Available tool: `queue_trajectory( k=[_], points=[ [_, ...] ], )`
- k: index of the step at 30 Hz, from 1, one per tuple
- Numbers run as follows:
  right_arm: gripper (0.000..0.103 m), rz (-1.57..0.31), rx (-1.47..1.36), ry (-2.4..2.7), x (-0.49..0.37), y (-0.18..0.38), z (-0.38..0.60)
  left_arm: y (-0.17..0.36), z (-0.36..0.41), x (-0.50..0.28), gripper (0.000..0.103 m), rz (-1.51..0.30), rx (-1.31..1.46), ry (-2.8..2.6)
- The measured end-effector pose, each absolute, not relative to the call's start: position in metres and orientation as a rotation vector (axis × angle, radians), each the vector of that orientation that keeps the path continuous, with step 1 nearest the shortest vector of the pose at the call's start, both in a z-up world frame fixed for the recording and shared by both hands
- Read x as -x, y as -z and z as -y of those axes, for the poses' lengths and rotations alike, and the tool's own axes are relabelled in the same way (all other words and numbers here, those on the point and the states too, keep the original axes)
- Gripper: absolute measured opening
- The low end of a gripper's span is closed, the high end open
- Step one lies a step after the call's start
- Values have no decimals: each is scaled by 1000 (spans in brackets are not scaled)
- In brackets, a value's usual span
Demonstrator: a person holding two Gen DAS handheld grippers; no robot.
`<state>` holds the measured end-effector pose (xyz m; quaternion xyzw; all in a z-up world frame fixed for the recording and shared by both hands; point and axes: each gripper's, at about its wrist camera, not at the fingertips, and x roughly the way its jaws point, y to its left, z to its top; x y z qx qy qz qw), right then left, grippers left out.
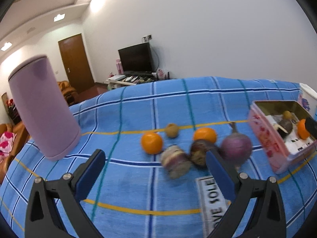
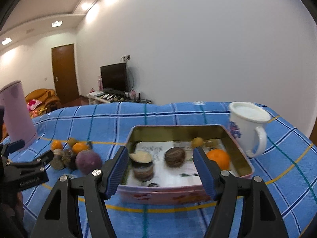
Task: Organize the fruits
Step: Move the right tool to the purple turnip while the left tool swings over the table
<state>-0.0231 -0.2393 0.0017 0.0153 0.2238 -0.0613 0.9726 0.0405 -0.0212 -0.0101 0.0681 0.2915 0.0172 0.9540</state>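
A pink tin box (image 2: 168, 195) stands on the blue checked cloth and holds an orange (image 2: 219, 158), a brown round fruit (image 2: 174, 156), a small yellow fruit (image 2: 197, 141) and a cut purple fruit (image 2: 142, 165). My right gripper (image 2: 160, 158) is open and empty above the box's near side. My left gripper (image 1: 156, 164) is open and empty just before loose fruits on the cloth: two oranges (image 1: 151, 142) (image 1: 205, 134), a small yellow-brown fruit (image 1: 172, 130), a purple round fruit (image 1: 235, 147), a dark fruit (image 1: 199, 151) and a cut purple fruit (image 1: 175, 164). The box also shows in the left wrist view (image 1: 265, 136).
A tall lilac cylinder (image 1: 43, 107) stands at the left of the cloth. A white lidded mug (image 2: 247, 127) stands right of the box. A printed card (image 1: 213, 198) lies near the left gripper. A TV, door and sofa are behind the table.
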Motion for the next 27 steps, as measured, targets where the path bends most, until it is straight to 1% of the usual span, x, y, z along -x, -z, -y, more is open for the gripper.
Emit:
queue_trajectory(
  k=[5,6,8,9,13,17,24,27],
  points=[
    [67,-509,-27,57,11,4,215,11,-11,-51,103,-605,-87,-113],
    [65,-521,-32,39,8,5,210,12,-18,-53,103,-612,-65,-121],
    [58,-553,-43,-4,-1,7,199,13,-33,-57,103,-623,-22,-147],
    [57,-567,-47,-17,-6,8,193,14,-38,-58,103,-627,-11,-157],
    [57,-634,-66,-84,-30,13,173,17,-48,-61,103,-638,11,-167],
    [57,-668,-27,-107,-48,18,151,17,-52,-64,103,-643,-13,-189],
    [57,-761,-6,-120,-70,35,138,12,-70,-66,102,-637,-2,-225],
    [57,-760,16,-120,-74,35,133,12,-71,-67,102,-647,-2,-222]
  ],
)
